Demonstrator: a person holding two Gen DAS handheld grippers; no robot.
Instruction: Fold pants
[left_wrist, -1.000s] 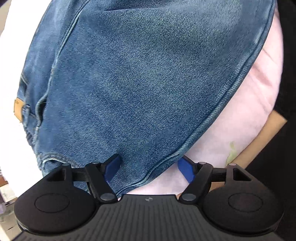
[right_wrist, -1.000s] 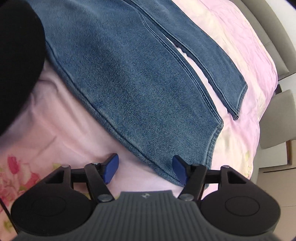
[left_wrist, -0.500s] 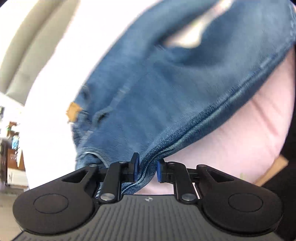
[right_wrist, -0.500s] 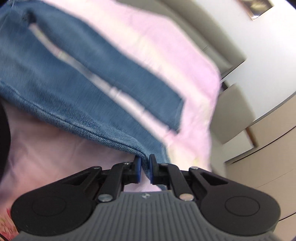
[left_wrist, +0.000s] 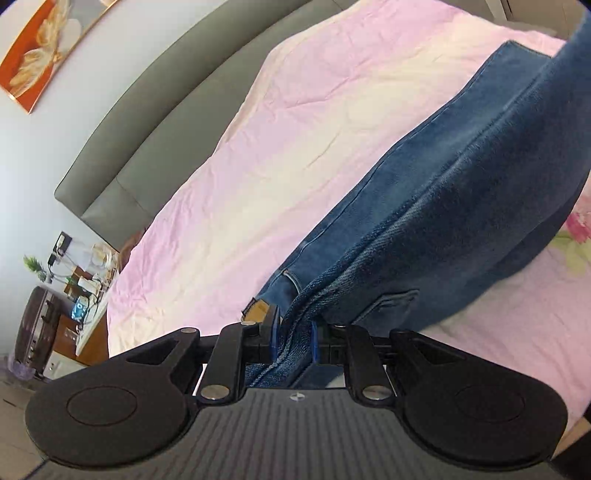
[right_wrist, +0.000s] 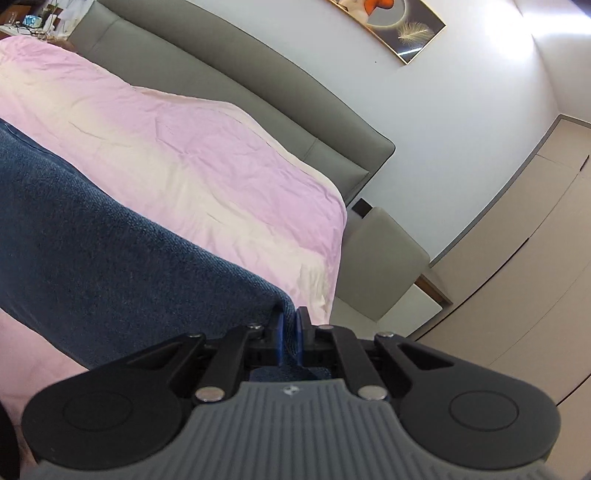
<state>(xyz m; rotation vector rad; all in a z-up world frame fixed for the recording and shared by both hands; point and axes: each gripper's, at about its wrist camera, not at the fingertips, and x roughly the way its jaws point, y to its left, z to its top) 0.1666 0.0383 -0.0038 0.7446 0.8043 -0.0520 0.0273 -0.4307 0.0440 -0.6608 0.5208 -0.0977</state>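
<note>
Your left gripper (left_wrist: 294, 341) was clamped nearly shut on a thick bunched edge of the blue denim pants (left_wrist: 461, 206), close to the waistband, its blue pads (left_wrist: 273, 341) pressed against folded seam layers from both sides. A tan leather-look patch (left_wrist: 260, 309) sat just beside the left pad, and a stitched rectangular back pocket (left_wrist: 391, 301) showed on the shaded cloth to the right of the grip. From your jaws the denim rose up and away toward the upper right, one panel hanging in a broad dark curve above the pink quilted bedspread (left_wrist: 295, 122), another, lighter leg lying flat on it.

Your right gripper (right_wrist: 289, 334) was closed tight on a thin edge of the same pants, only a sliver of cloth visible between its blue pads (right_wrist: 279, 338). The fabric there looked coarse, with a visible twill weave, stretched taut to the left and lifted clear of the bed.

The bedspread was soft, lightly creased, fading between pink and cream, with a flower print (left_wrist: 578, 225) at its near edge. Behind it ran a curved grey padded headboard (right_wrist: 236, 70) with smooth upholstery. A framed picture (right_wrist: 399, 26) hung on the pale wall, and a beige padded chair (right_wrist: 380, 258) stood just beside the bed's corner.
</note>
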